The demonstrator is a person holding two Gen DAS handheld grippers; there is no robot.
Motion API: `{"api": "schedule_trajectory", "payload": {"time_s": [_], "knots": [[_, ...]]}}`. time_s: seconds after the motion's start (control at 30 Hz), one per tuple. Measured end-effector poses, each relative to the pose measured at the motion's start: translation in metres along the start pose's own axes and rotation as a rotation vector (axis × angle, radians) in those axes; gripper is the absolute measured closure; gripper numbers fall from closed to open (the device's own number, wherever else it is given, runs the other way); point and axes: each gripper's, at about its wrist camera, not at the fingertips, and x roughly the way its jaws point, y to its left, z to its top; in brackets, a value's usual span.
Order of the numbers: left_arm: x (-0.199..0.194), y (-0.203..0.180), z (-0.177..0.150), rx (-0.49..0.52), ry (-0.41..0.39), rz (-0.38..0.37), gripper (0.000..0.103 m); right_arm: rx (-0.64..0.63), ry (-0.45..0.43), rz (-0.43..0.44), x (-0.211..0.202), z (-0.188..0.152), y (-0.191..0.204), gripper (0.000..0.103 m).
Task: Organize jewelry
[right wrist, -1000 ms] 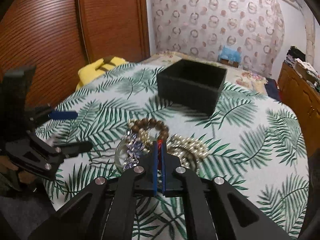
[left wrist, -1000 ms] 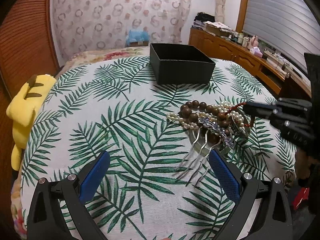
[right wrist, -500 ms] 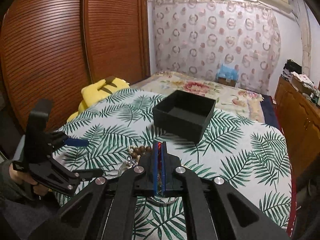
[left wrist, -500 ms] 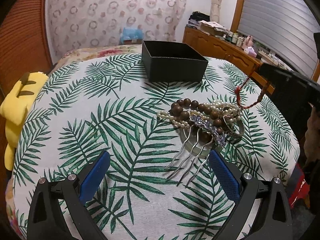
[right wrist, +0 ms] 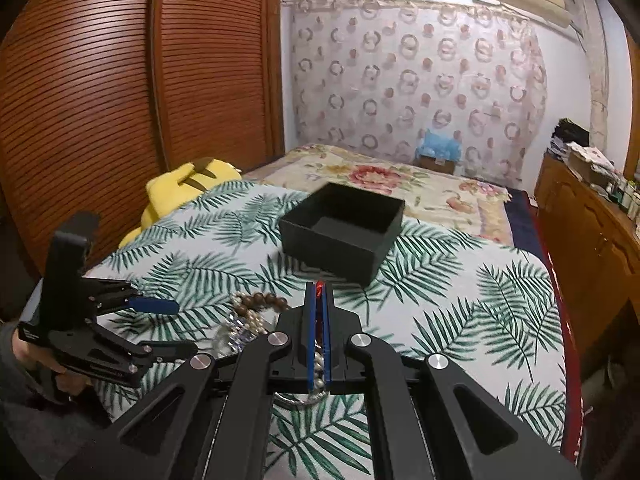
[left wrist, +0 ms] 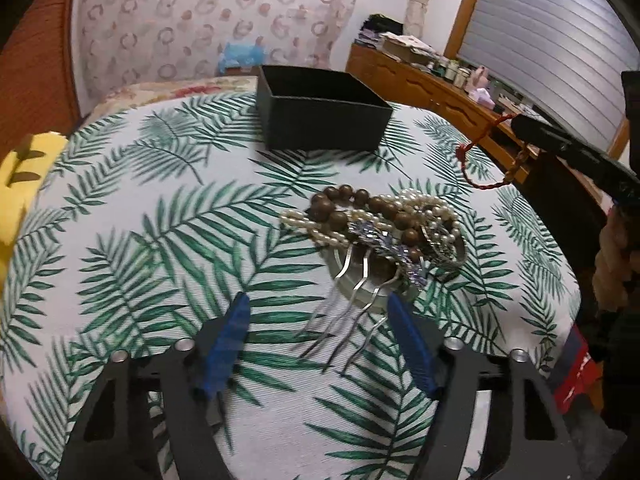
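Observation:
A pile of jewelry lies on the leaf-print cloth: a brown bead bracelet, a pearl string, a metal hair comb and a silver bangle. My right gripper is shut on a red cord bracelet, which hangs in the air right of the pile and short of the open black box. My left gripper is open and empty, low over the cloth just in front of the comb's prongs.
A yellow plush toy lies at the table's left edge. A bed with a floral cover is behind the table. A wooden dresser stands along the right. A wooden shutter wall is at the left.
My right gripper has lifted the red cord bracelet out of the pile and up and away from it. My left gripper has narrowed its opening and moved closer to the comb.

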Motion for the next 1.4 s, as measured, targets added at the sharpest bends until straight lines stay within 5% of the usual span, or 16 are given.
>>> {"api": "schedule_trajectory", "payload": {"time_s": [0.4, 0.57, 1.4], "knots": [[0.012, 0.002, 0.007, -0.010, 0.029, -0.102, 0.070, 0.021, 0.024, -0.009, 0.006, -0.015, -0.005, 0.100], [0.006, -0.002, 0.012, 0.017, 0.011, -0.101, 0.100, 0.023, 0.032, -0.009, 0.008, -0.018, -0.005, 0.100], [-0.035, -0.032, 0.033, 0.099, -0.133, -0.097, 0.103, 0.021, 0.036, -0.011, 0.012, -0.018, -0.005, 0.100]]}}
